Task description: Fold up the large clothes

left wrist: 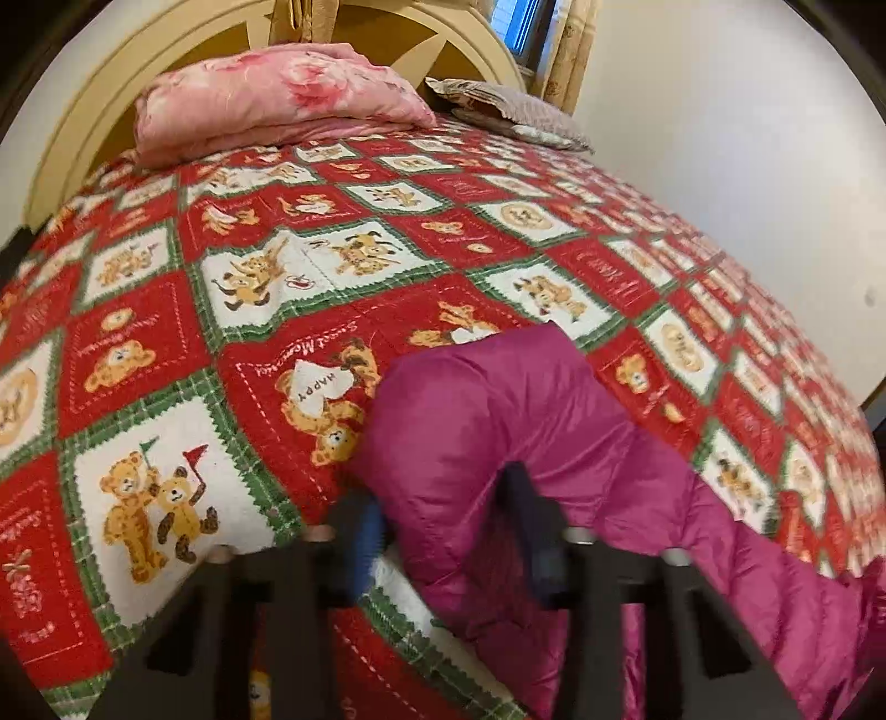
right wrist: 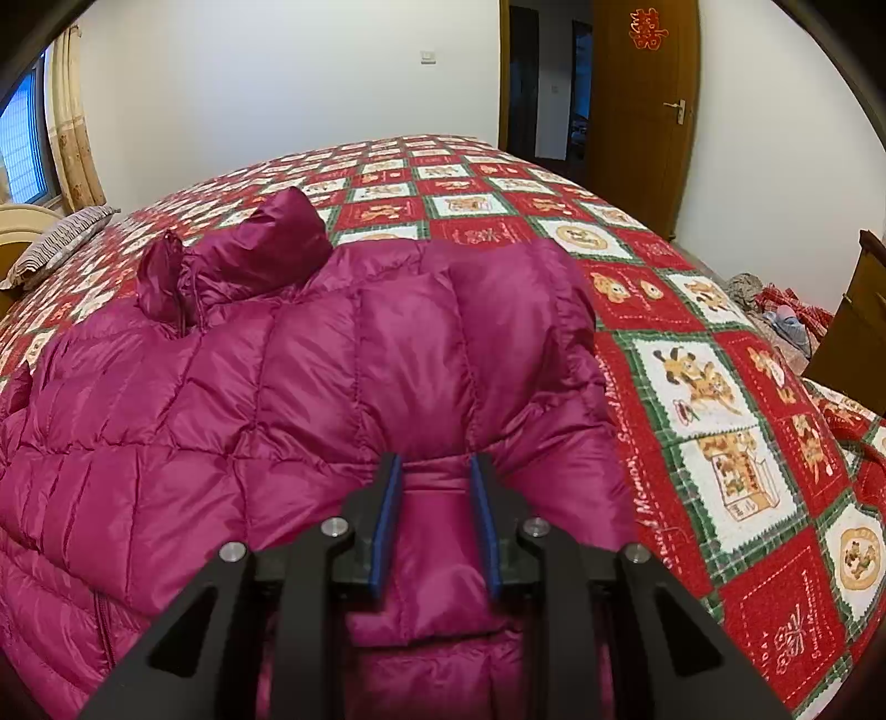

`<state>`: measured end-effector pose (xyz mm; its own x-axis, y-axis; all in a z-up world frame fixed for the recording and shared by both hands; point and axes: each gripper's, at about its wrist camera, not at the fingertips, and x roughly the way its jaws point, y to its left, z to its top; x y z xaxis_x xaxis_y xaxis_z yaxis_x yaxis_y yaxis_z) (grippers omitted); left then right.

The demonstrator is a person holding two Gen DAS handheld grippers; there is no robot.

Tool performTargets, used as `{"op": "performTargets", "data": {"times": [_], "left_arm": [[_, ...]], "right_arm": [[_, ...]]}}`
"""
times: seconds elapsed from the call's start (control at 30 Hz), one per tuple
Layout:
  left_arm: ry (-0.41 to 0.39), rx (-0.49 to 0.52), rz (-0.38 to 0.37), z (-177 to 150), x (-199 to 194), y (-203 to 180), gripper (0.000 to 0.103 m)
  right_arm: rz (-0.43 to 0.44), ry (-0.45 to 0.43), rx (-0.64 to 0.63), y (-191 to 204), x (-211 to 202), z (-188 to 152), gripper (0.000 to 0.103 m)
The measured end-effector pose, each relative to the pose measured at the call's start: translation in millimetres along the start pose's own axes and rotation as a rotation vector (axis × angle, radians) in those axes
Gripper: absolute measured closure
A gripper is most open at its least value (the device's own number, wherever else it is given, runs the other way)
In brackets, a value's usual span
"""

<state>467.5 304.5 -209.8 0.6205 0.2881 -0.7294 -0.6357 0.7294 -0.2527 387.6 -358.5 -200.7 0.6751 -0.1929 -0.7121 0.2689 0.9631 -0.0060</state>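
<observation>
Bed quilt (right wrist: 692, 354) bears 1 magenta jacket (right wrist: 277, 387), 2 pillows (left wrist: 277, 105).

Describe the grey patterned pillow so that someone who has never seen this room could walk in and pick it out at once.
Start at the big bed under the red, white and green teddy-bear quilt and go to the cream headboard. Two soft things lie there: a pink floral bundle, and beside it, toward the curtained window, the pillow. It is the flat, grey, finely patterned one.

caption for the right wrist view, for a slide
Right claw pinches a fold of the magenta puffer jacket on the bear-print quilt.
</observation>
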Motion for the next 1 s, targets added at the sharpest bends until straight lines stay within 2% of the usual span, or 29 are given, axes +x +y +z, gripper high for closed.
{"op": "performTargets", "data": {"times": [0.03,0.13,0.27,0.37,0.5,0.63,0.77,0.9,1.0], "left_arm": [[0.002,0.002,-0.015,2,0,-1,0.079],[-0.009,0.011,-0.072,7,-11,-4,0.090],[-0.094,0.067,-0.122,14,-45,-31,0.090],[-0.161,0.151,-0.215,12,-81,-69,0.091],[-0.239,0.299,-0.368,-9,-134,-127,0.091],[-0.299,0.493,-0.539,-56,-190,-190,0.091],[-0.344,0.681,-0.657,-116,-228,-240,0.091],[-0.326,0.797,-0.738,-171,-240,-275,0.091],[-0.284,0.858,-0.776,-209,-240,-296,0.091]], "right_arm": [[0.003,-0.001,0.002,0,0,0,0.075],[0.012,-0.002,0.010,-2,0,0,0.075],[0.025,-0.004,0.019,-3,0,0,0.074],[0.031,-0.005,0.024,-4,0,0,0.074],[0.044,-0.007,0.030,-4,0,0,0.074],[0.050,-0.008,0.035,-6,0,-1,0.074],[0.063,-0.009,0.046,-8,0,-1,0.073],[0.076,-0.012,0.057,-10,0,-1,0.073],[0.087,-0.014,0.067,-12,-1,-1,0.073]]}}
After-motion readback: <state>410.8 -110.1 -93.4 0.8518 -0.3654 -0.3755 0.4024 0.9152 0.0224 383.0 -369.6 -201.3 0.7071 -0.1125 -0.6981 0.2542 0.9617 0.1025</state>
